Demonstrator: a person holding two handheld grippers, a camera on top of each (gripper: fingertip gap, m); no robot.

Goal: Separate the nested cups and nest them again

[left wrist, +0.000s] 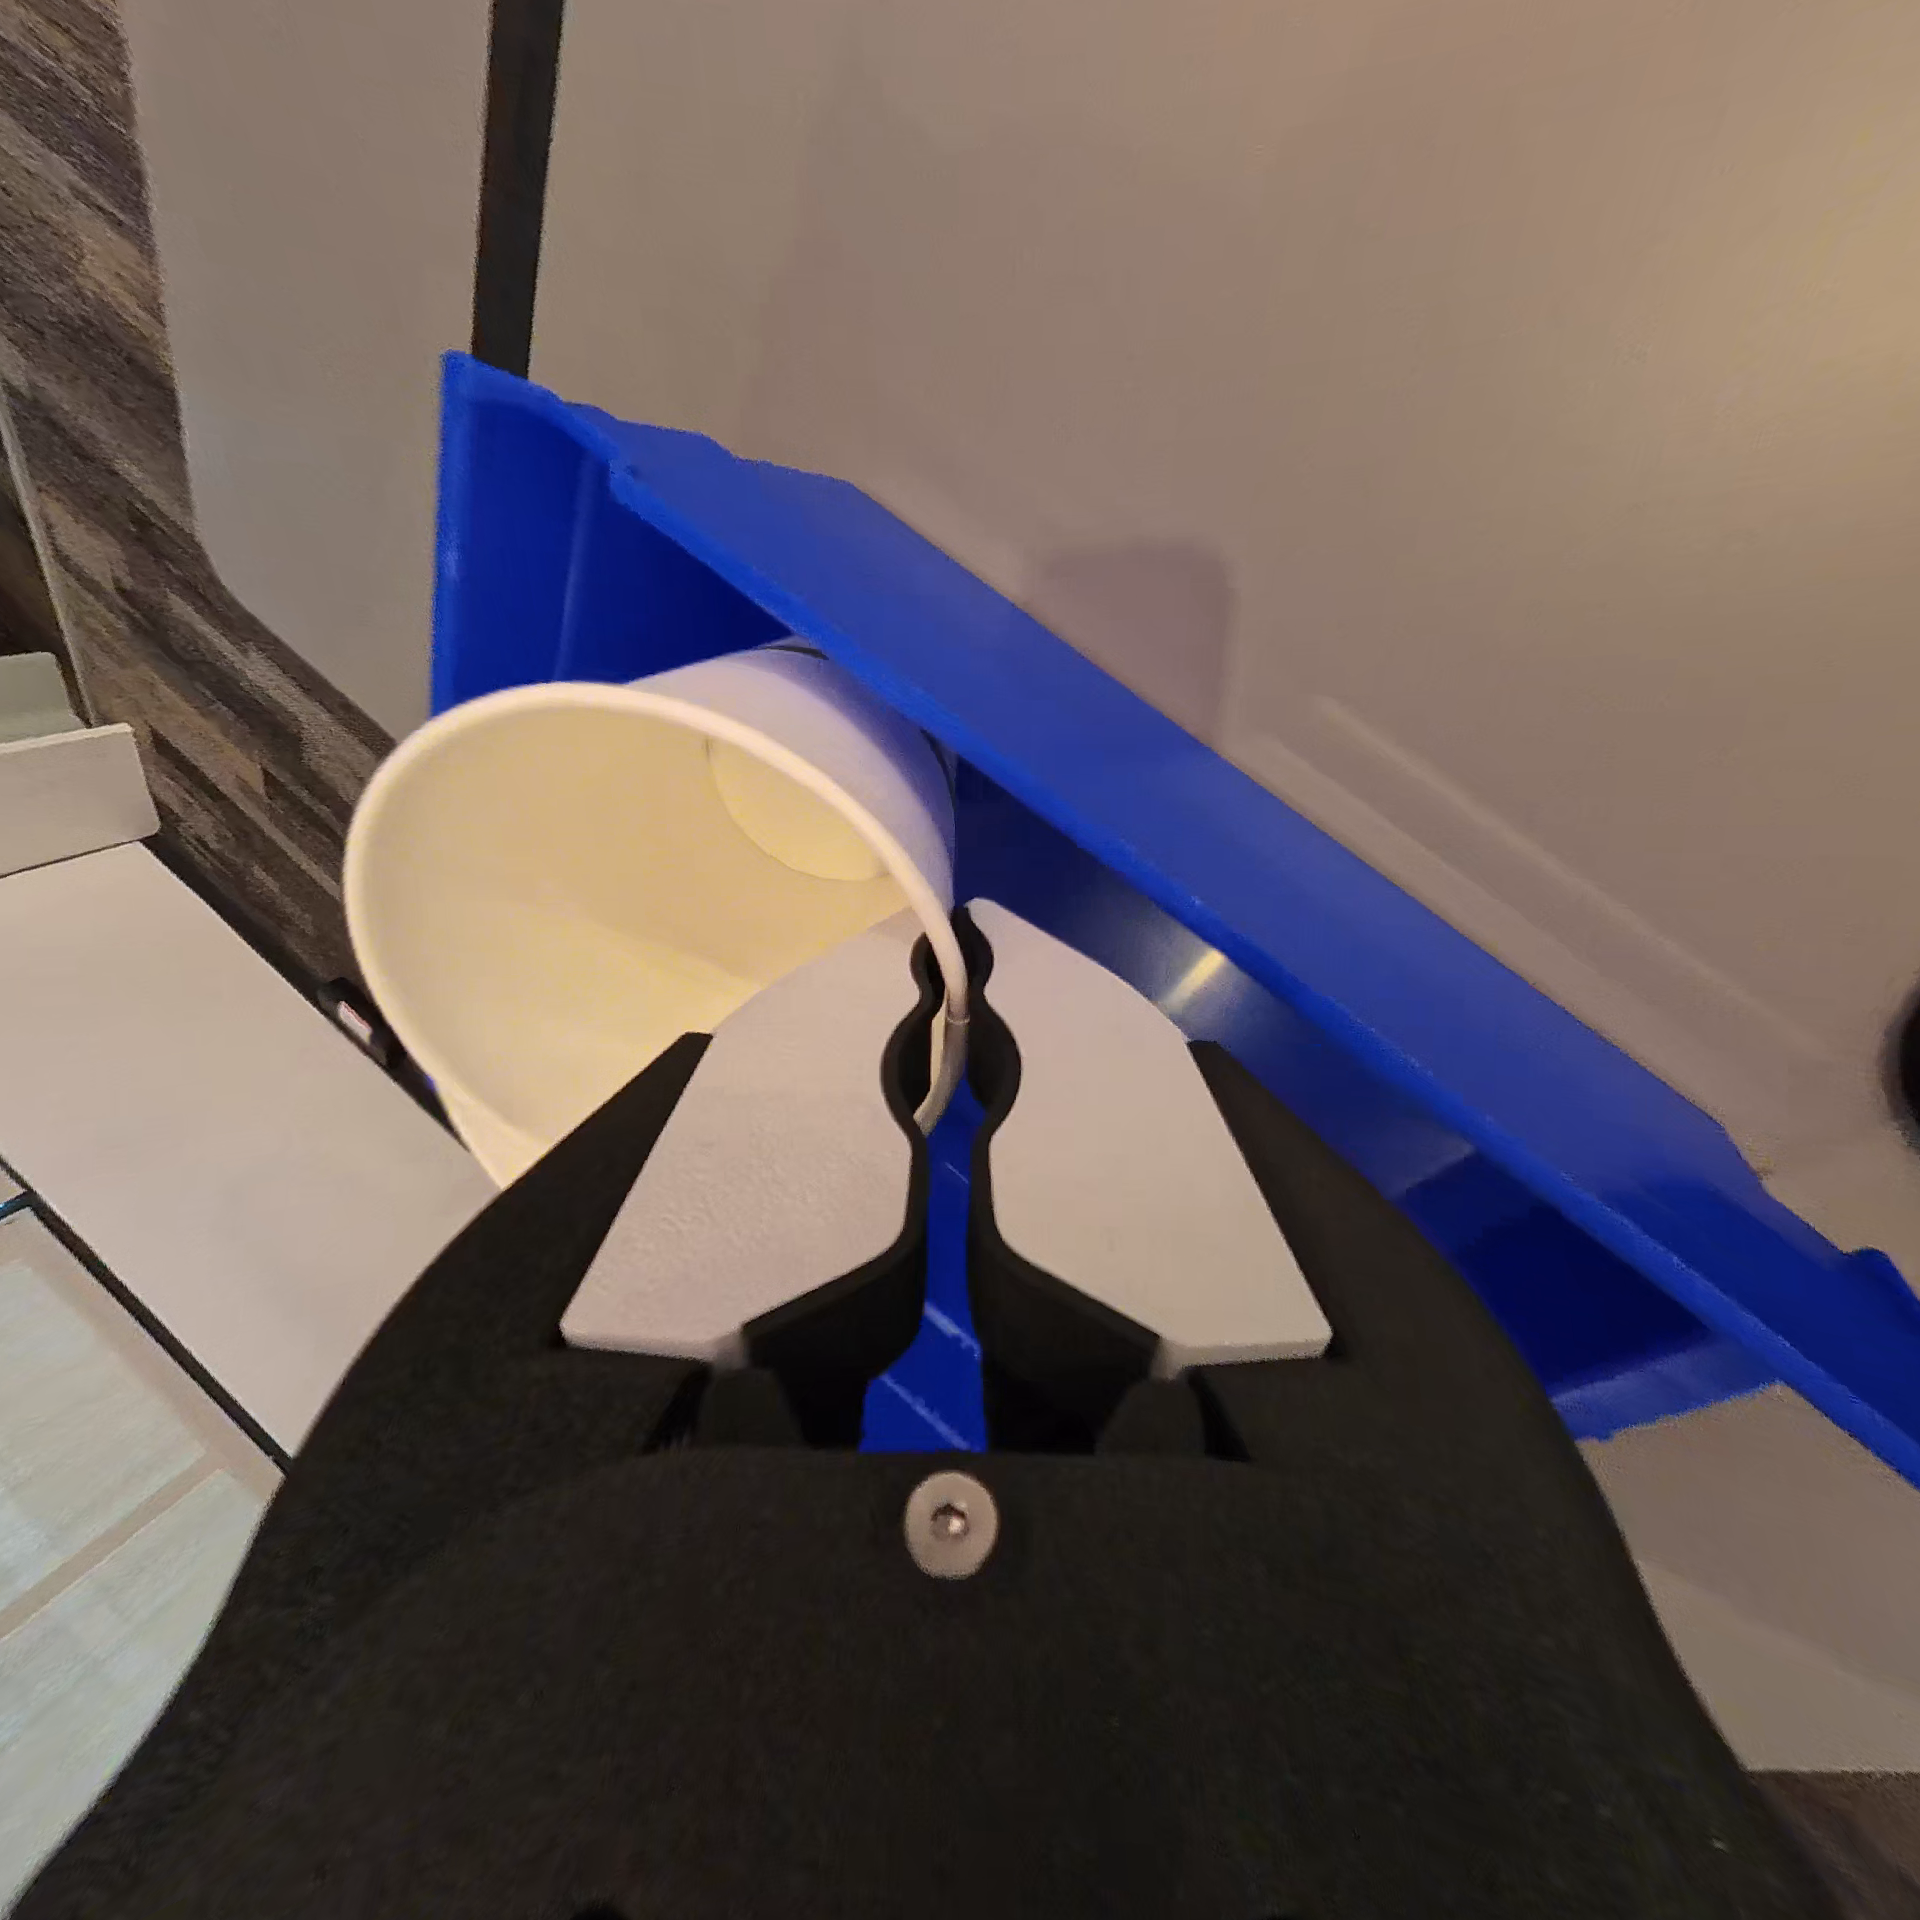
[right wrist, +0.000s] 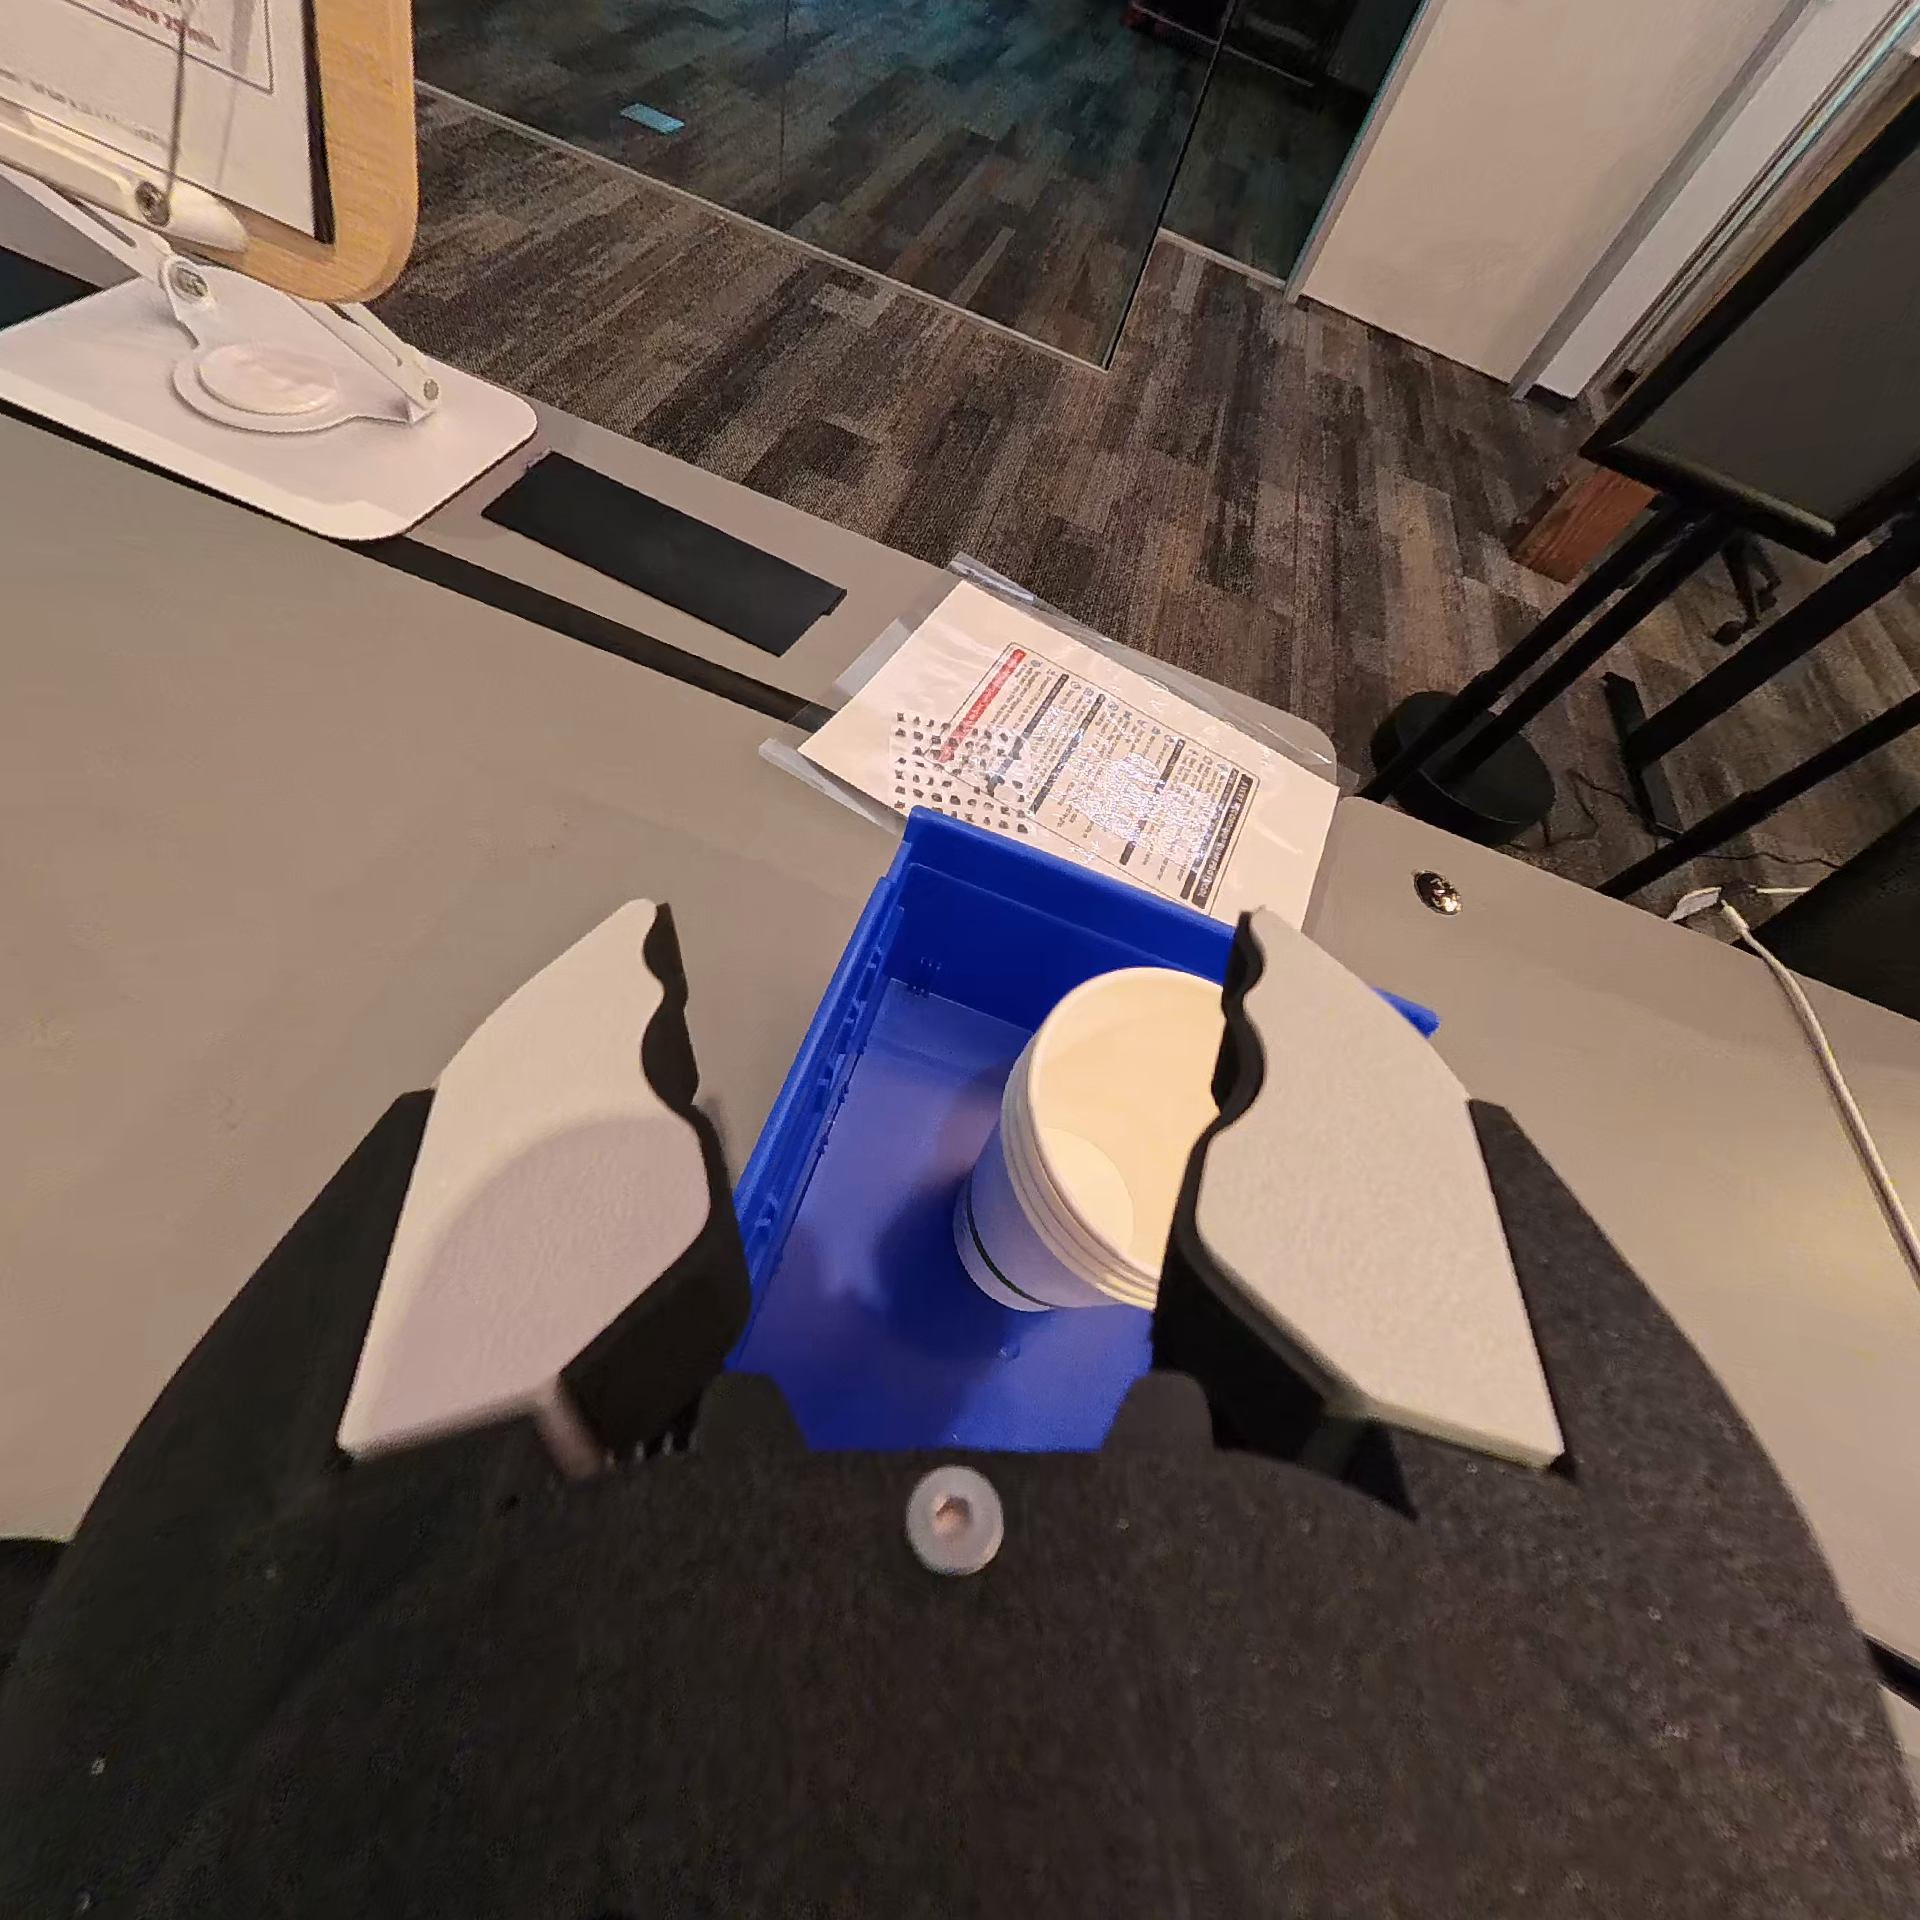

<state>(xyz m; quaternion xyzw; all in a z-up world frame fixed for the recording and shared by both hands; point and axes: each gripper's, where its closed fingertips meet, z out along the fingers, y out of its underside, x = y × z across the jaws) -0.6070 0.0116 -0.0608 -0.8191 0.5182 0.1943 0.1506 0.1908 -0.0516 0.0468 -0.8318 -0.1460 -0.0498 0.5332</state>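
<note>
My left gripper [left wrist: 961, 935] is shut on the rim of a white paper cup [left wrist: 582, 883], with the cup wall pinched between the two pads. The cup is tilted, its mouth towards the camera and its base inside the blue bin [left wrist: 1143, 748]. In the right wrist view a stack of nested white cups [right wrist: 1101, 1122] stands in the blue bin [right wrist: 1029, 862]. My right gripper [right wrist: 951, 920] is wide open and empty above the bin, its right finger [right wrist: 1340, 1143] covering the stack's right side. The left gripper does not show in that view.
The bin rests on a grey table [right wrist: 312, 831]. A printed sheet in a plastic sleeve [right wrist: 1091, 748] lies just behind the bin. A white stand with a wooden-framed board [right wrist: 260, 416] is at the far left. A black pole [left wrist: 514, 177] rises behind the bin.
</note>
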